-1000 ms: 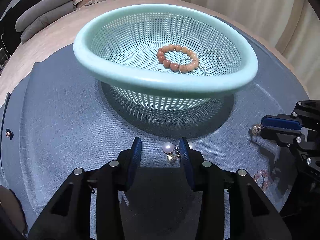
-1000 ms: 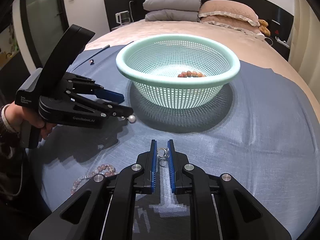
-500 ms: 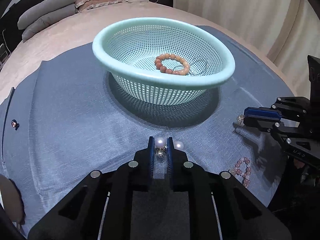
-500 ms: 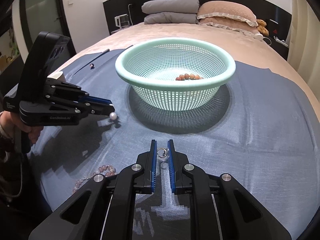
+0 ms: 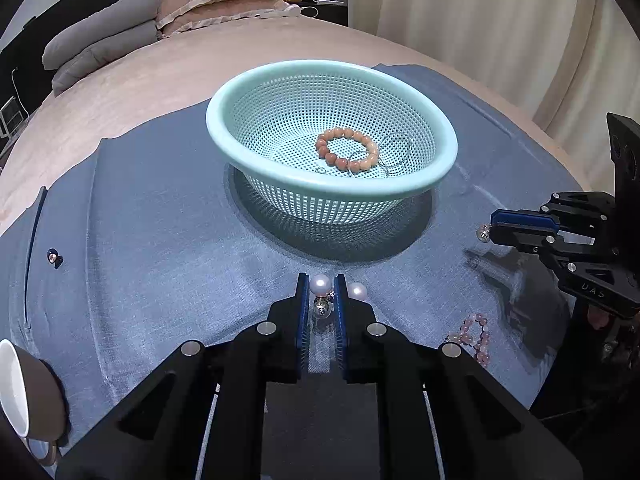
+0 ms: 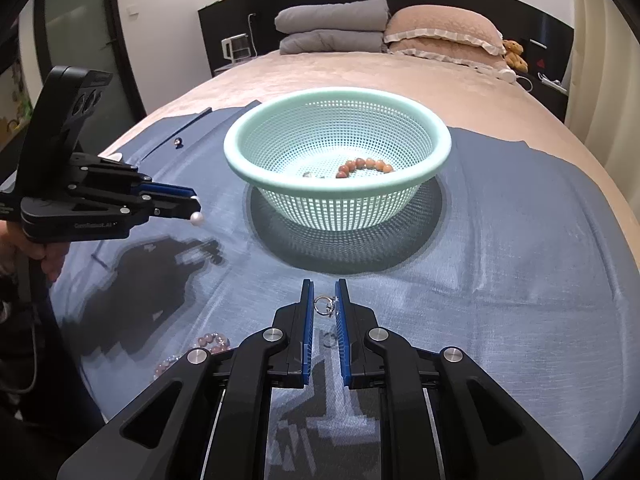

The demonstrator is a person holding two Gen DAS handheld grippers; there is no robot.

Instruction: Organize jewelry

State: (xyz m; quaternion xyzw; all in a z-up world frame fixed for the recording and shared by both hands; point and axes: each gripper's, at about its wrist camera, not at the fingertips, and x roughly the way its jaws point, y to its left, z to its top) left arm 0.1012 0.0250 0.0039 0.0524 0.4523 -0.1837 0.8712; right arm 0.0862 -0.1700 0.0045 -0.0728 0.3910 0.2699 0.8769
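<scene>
A mint green perforated basket (image 5: 280, 80) (image 6: 240, 160) stands on a blue cloth on the bed. It holds an orange bead bracelet (image 5: 346, 153) (image 6: 366, 166) and thin silver hoops (image 5: 396, 148). My left gripper (image 5: 321, 285) (image 6: 195, 210) is shut on a pearl earring (image 5: 321, 286) (image 6: 197, 218) and holds it above the cloth. A second pearl (image 5: 357, 291) hangs just right of its fingers. My right gripper (image 6: 325, 294) (image 5: 491, 229) is shut on a small silver ring (image 6: 325, 306) (image 5: 483, 233), held in front of the basket.
A pink bead bracelet (image 5: 474, 336) (image 6: 212, 340) lies on the cloth near the front edge. A small stud (image 5: 52, 257) (image 6: 177, 142) lies at the cloth's far side. A brown cup (image 5: 28, 396) sits at lower left. Pillows (image 6: 384, 28) lie at the bed's head.
My left gripper closed on the pearl earring, lifted it off the cloth and drew back from the basket. My right gripper rose slightly, still holding the ring.
</scene>
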